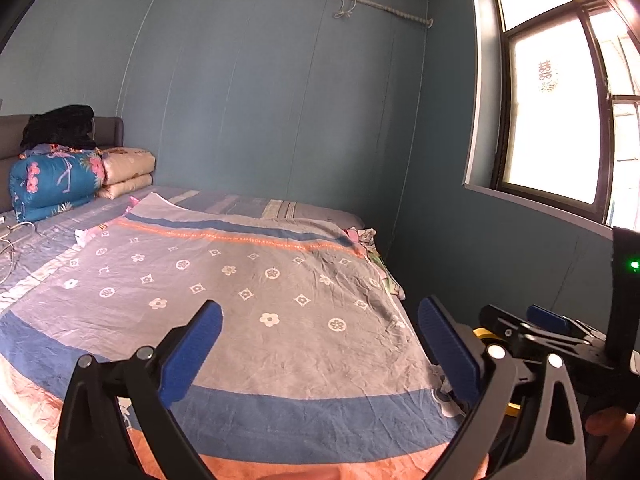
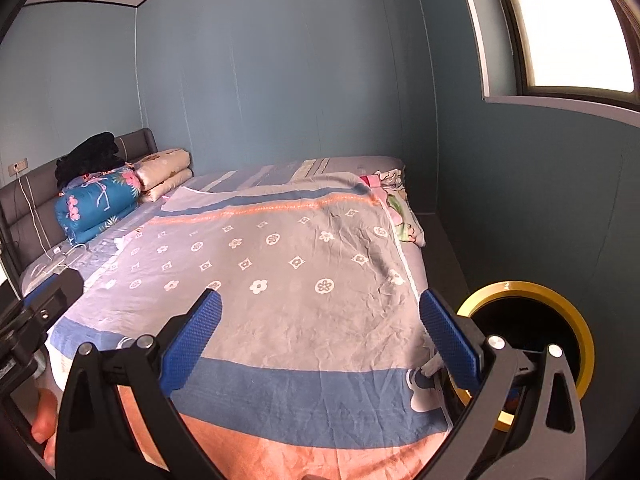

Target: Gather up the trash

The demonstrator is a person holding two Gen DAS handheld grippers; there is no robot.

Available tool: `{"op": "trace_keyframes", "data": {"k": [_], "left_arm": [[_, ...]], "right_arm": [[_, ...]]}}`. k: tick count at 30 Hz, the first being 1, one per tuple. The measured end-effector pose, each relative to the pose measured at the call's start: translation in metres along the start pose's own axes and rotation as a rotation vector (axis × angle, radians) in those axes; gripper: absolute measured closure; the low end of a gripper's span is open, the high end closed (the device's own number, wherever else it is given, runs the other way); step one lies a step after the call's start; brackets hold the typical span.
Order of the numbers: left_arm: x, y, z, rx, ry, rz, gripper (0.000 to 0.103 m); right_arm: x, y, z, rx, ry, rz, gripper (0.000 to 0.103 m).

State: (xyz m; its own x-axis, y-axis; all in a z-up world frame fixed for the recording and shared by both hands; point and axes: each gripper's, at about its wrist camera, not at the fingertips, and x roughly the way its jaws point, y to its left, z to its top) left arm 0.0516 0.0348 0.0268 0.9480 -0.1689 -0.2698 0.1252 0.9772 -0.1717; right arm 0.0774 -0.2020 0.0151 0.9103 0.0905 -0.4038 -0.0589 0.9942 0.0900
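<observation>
1. Both tongs, left (image 1: 320, 344) and right (image 2: 320, 336), gape wide and empty above the bed (image 1: 280, 360).
2. No trash shows clearly; scan slowly.
3. The yellow-rimmed bin (image 2: 576, 320) sits lower right.

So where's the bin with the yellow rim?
In the right wrist view, the yellow-rimmed bin sits low on the right, on the floor beside the bed near its foot corner, just behind the right tool.

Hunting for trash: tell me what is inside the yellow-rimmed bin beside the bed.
The yellow-rimmed bin shows only a dark interior from the right wrist view. No trash is discernible; its bottom is in shadow and partly hidden by the right gripper, so I cannot tell its contents.
</observation>
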Motion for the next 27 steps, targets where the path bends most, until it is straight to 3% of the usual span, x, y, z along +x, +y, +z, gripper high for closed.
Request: {"op": "trace_keyframes", "data": {"k": [11, 27], "left_arm": [[-0.009, 0.012, -0.014, -0.032, 0.008, 0.015, 0.008], [-0.002, 0.009, -0.023, -0.031, 0.031, 0.015, 0.008]], "right_arm": [[-0.008, 0.013, -0.025, -0.013, -0.069, -0.122, 0.008], [0.013, 0.003, -0.037, 0.004, -0.023, -0.143, 0.008]]}}
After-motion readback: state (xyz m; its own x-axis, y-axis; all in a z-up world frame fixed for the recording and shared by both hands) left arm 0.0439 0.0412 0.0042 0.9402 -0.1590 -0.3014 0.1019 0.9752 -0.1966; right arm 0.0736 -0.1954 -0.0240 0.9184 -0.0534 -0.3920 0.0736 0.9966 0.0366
